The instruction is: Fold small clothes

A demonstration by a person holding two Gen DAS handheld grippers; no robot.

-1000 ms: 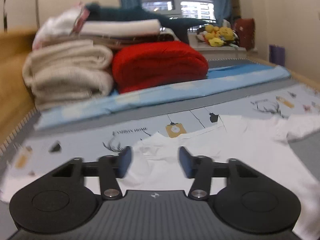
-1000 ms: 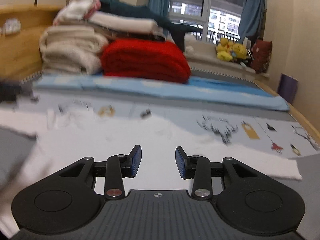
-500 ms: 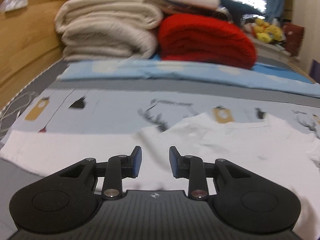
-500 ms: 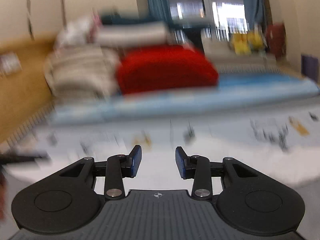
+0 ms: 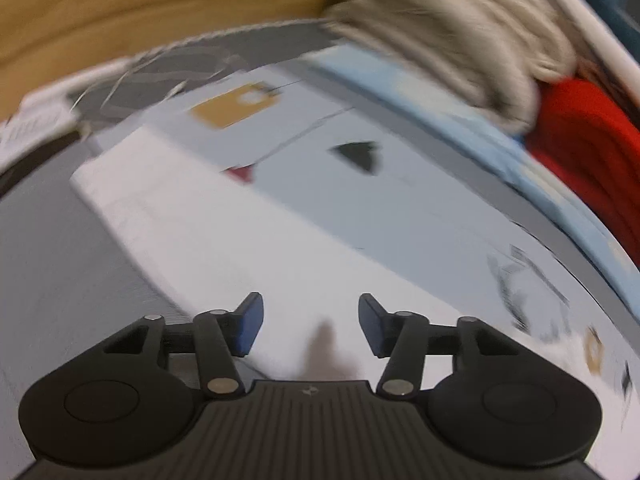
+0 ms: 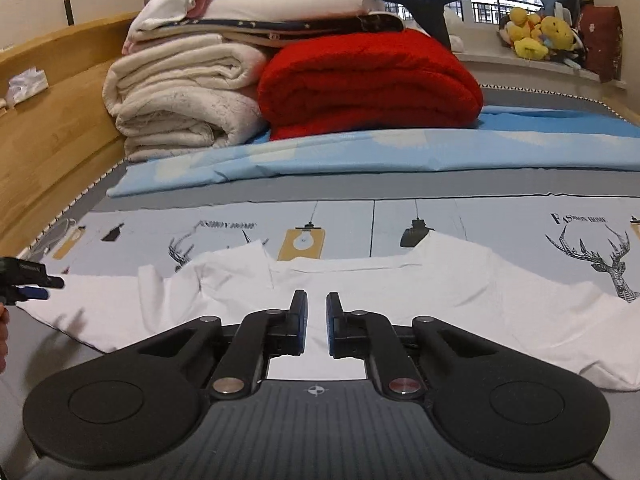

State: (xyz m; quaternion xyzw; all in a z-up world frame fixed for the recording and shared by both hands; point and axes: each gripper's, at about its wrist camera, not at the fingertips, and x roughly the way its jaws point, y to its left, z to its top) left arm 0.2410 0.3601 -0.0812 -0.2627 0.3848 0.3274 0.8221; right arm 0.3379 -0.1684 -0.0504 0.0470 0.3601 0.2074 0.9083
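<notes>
Right gripper (image 6: 316, 330): jaws have just been closing, now nearly together with a thin gap; it hangs over the near part of the white shirt (image 6: 400, 292). Whether cloth is pinched between the pads cannot be told from this view.

Left gripper (image 5: 310, 326): jaws have just been opening and stand apart, nothing clamped, white cloth showing below the gap. This view is tilted and smeared. From the right wrist view the left gripper's tip (image 6: 30, 280) shows at the far left edge, over the end of the shirt's sleeve.

White shirt: spread flat across the printed bed sheet (image 6: 500, 216), sleeves stretched out to both sides, neckline toward the far side. The left part carries loose folds and a raised wrinkle; the right part lies smoother. In the left wrist view the sleeve (image 5: 200, 216) runs as a long white band across grey bedding.

Beyond the shirt: sheet print of deer heads, lamps and lettering. Then a folded light blue sheet (image 6: 360, 156) lying crosswise. Behind it a stack of cream blankets (image 6: 180, 96) just beside a red blanket (image 6: 368, 80), with more folded linens and a dark teal plush piled on top. Wooden bed frame (image 6: 52, 120) along the left. Yellow plush toys (image 6: 536, 36) on the window ledge, far right.
</notes>
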